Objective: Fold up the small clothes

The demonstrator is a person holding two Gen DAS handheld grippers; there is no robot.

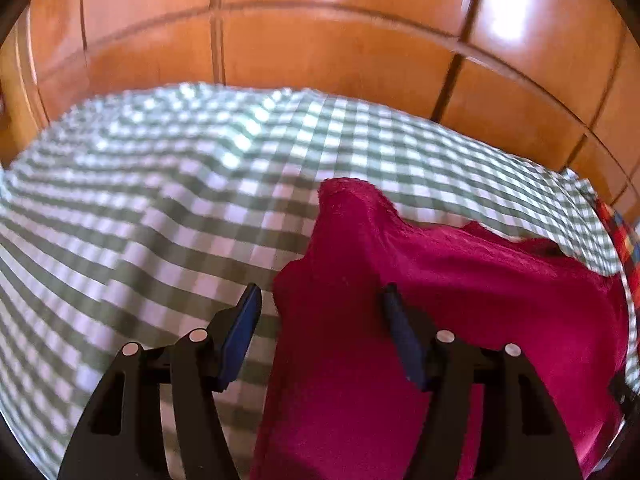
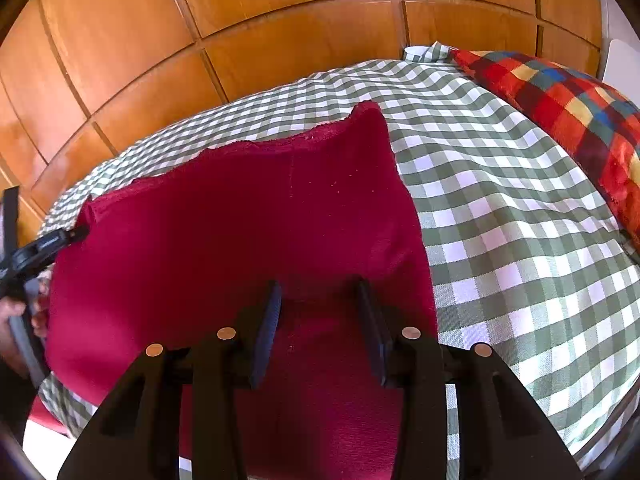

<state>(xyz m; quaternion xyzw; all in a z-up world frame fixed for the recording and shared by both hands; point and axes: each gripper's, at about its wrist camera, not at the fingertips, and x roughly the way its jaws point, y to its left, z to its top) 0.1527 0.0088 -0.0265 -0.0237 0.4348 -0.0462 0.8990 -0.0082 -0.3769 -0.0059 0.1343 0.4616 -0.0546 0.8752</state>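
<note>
Plainly, the red garment (image 2: 240, 216) lay spread on the green checked cloth (image 2: 500, 208), its long axis running from six o'clock up toward twelve in the right wrist view, the scalloped far edge at the top. The right gripper (image 2: 318, 300) hung directly above the near part of it, jaws parted with red fabric showing between them; whether the pads pinched any of it could not be told. At nine o'clock in that view the left gripper (image 2: 56, 242) reached the garment's left edge. From its own camera the left gripper (image 1: 320, 300) stood open, straddling that edge: one finger over checked cloth, the other over red. A multicoloured plaid pillow (image 2: 568, 112) lay at two o'clock, well apart. The left hand seemed nearer a free edge to lift.
</note>
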